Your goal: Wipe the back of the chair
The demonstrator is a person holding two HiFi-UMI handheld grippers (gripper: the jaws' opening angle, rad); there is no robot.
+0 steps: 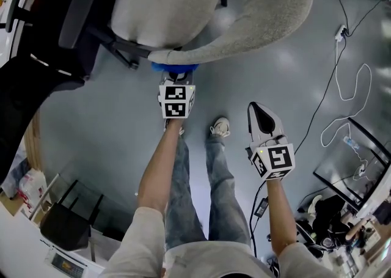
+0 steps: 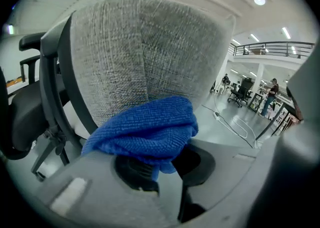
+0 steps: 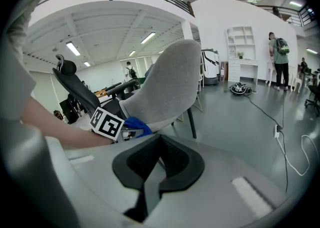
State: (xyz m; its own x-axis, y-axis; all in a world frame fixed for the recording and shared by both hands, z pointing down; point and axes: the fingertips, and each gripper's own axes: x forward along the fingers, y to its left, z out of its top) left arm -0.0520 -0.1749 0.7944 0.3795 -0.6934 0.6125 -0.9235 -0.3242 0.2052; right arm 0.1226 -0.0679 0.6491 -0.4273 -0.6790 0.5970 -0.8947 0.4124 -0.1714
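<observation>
The chair's grey fabric back [image 1: 256, 20] curves across the top of the head view. My left gripper [image 1: 176, 81] is shut on a blue cloth [image 1: 174, 68] and holds it against the lower edge of that back. In the left gripper view the bunched blue cloth [image 2: 150, 127] bulges out of the jaws of my left gripper [image 2: 160, 164] and touches the grey chair back [image 2: 145, 51]. My right gripper [image 1: 259, 112] hangs lower right, away from the chair, shut with nothing in it. Its own view shows my right gripper [image 3: 159, 154] with its pads closed, and beyond it the chair [image 3: 165, 86] and the cloth [image 3: 137, 126].
A black office chair [image 1: 55, 26] stands close on the left of the grey one. The person's legs and shoes [image 1: 220, 127] are on the grey floor below. A white cable [image 1: 351, 87] loops across the floor at right, next to a black frame [image 1: 360, 148].
</observation>
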